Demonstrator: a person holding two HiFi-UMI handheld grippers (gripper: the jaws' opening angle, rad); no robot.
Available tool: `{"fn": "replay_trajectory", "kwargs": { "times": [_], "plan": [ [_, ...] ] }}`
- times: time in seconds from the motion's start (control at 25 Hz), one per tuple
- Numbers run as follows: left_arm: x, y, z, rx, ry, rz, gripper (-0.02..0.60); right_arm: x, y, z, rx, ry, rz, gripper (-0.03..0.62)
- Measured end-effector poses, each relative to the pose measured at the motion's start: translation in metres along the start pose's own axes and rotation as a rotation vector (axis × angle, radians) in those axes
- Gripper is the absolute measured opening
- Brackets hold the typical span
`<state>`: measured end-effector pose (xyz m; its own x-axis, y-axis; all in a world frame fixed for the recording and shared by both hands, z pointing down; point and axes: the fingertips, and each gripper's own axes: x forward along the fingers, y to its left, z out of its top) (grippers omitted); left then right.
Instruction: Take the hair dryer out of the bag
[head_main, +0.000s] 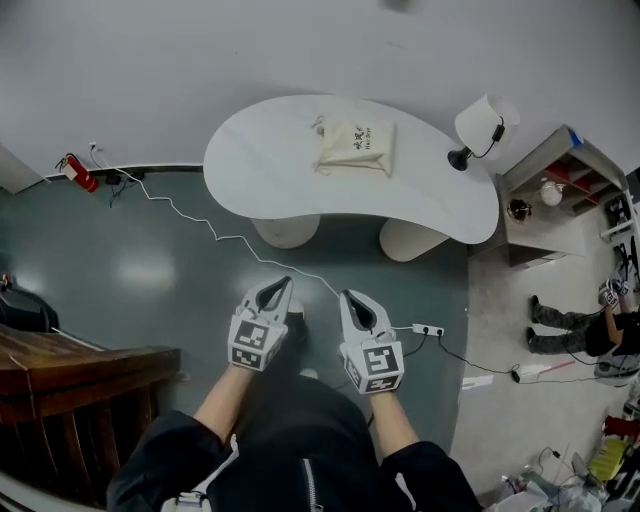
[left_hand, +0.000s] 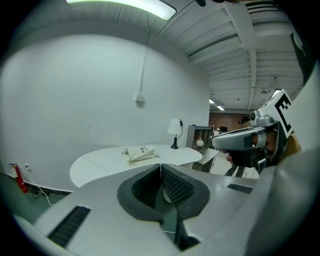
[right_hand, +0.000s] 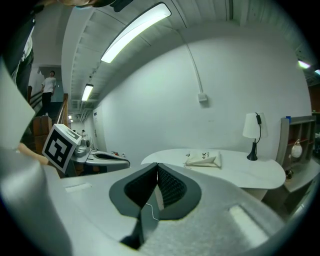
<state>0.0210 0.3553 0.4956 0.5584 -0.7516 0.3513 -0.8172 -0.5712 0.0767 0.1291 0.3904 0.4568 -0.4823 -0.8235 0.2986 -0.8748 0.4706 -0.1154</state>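
A cream drawstring bag (head_main: 355, 147) with dark print lies flat on the white curved table (head_main: 260, 170), well ahead of me. No hair dryer shows outside it. My left gripper (head_main: 285, 282) and right gripper (head_main: 347, 296) hang side by side over the grey floor, short of the table, both shut and empty. In the left gripper view the bag (left_hand: 139, 154) sits far beyond the closed jaws of that gripper (left_hand: 160, 165). The right gripper view shows the bag (right_hand: 204, 159) likewise distant past the right gripper (right_hand: 157, 164).
A white table lamp (head_main: 482, 127) stands at the table's right end. A shelf unit (head_main: 562, 190) is to the right. A white cable (head_main: 225, 236) and power strip (head_main: 428, 330) lie on the floor. A wooden bench (head_main: 70, 380) is at left. A person (head_main: 570, 325) sits on the floor at right.
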Motion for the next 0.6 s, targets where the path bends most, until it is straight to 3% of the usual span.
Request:
{"fn": "replay_trajectory", "kwargs": {
  "times": [0.28, 0.6],
  "plan": [
    [0.077, 0.049, 0.027, 0.012, 0.017, -0.073, 0.012, 0.076, -0.044, 0.030, 0.011, 0.001, -0.082, 0.005],
    [0.136, 0.109, 0.058, 0.023, 0.015, -0.144, 0.012, 0.161, -0.069, 0.043, 0.015, 0.099, -0.097, 0.003]
  ]
}}
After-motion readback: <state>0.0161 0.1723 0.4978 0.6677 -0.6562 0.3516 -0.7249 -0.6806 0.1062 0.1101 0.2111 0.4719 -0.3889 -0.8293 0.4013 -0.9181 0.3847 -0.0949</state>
